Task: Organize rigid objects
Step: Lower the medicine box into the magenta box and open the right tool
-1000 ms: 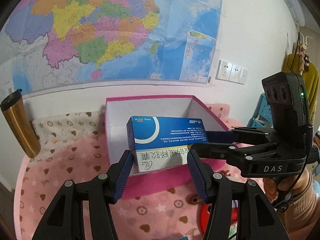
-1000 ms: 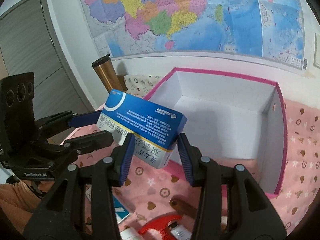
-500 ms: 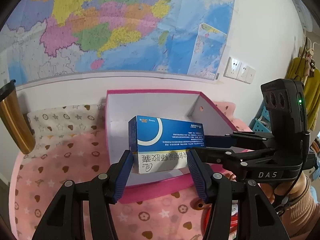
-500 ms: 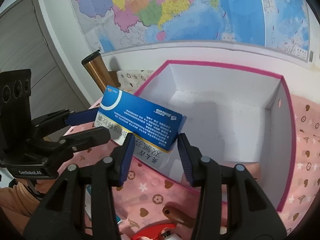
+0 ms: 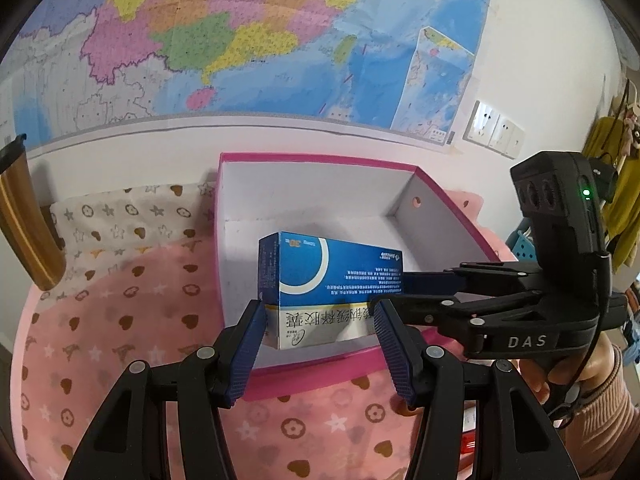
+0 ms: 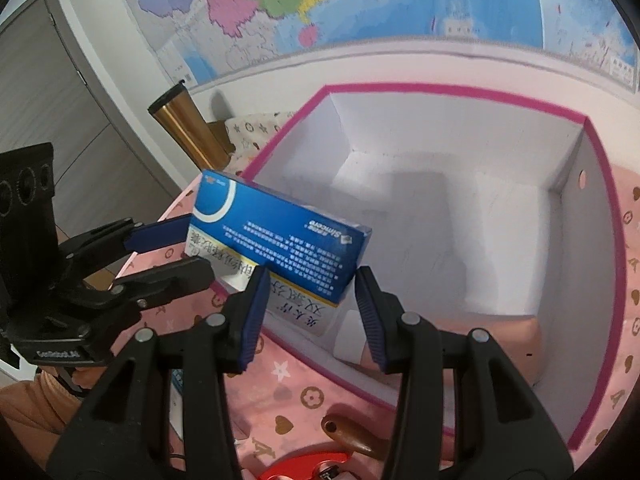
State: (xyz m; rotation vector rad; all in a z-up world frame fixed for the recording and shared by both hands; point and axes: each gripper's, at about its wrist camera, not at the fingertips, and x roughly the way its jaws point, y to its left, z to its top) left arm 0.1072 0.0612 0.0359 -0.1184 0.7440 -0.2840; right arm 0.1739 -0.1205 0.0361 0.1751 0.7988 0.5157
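Together, the 2 grippers carry 1 blue medicine box (image 5: 330, 276) over the near-left corner of the pink-rimmed storage box (image 5: 320, 158), whose white inside looks bare where it shows. From the left wrist camera, the left gripper (image 5: 320, 334) clamps the white lower end of the medicine box between its blue ribbed pads, each pad pressed to a short side. From the right wrist camera, the right gripper (image 6: 310, 304) grasps the same medicine box (image 6: 280, 240) at its near corner, its pads squeezing the white-and-yellow face from both sides. The carton sits tilted, its blue crescent face upward and its far end higher, hanging just above the storage box's (image 6: 448, 92) magenta rim. Beneath lies a pink tablecloth (image 5: 120, 340) printed with hearts, stars and flowers. At the left stands a gold tumbler (image 6: 186, 128) with a black lid, near the wall. Above hangs a coloured wall map (image 5: 240, 36). Low in the right view, a red object (image 6: 316, 466) pokes in, too cropped to identify.
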